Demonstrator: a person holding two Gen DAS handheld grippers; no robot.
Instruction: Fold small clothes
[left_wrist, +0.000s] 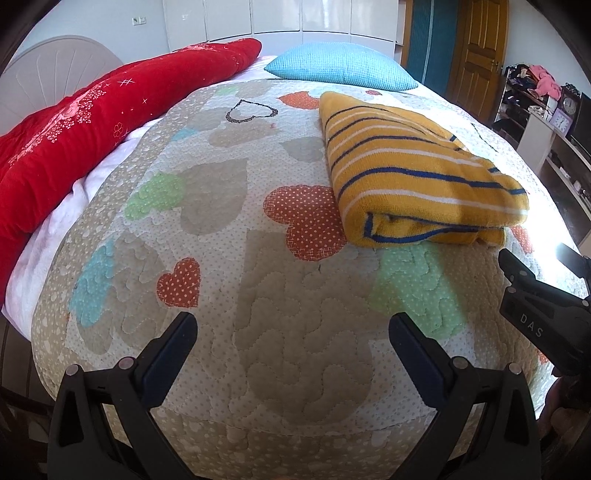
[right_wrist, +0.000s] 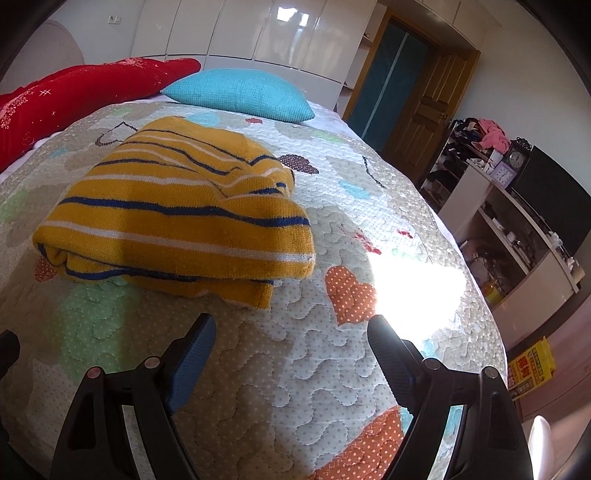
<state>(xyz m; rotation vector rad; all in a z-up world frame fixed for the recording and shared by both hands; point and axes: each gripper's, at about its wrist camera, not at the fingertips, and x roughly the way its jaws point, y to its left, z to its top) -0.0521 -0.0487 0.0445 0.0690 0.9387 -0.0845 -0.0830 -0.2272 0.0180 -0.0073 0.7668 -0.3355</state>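
A yellow knit garment with blue and white stripes (left_wrist: 413, 173) lies folded in a thick bundle on the quilted bed cover (left_wrist: 258, 280). It also shows in the right wrist view (right_wrist: 177, 214), folded edges facing me. My left gripper (left_wrist: 293, 332) is open and empty, above the cover, to the near left of the garment. My right gripper (right_wrist: 291, 332) is open and empty, just in front of the garment's near edge. The right gripper's body shows in the left wrist view (left_wrist: 543, 306), near the garment's right corner.
A red quilt (left_wrist: 92, 122) lies along the bed's left side. A blue pillow (left_wrist: 340, 66) sits at the head. White shelves with clutter and clocks (right_wrist: 509, 206) stand right of the bed, a wooden door (right_wrist: 424, 107) beyond. A bright sun patch (right_wrist: 417, 295) falls on the cover.
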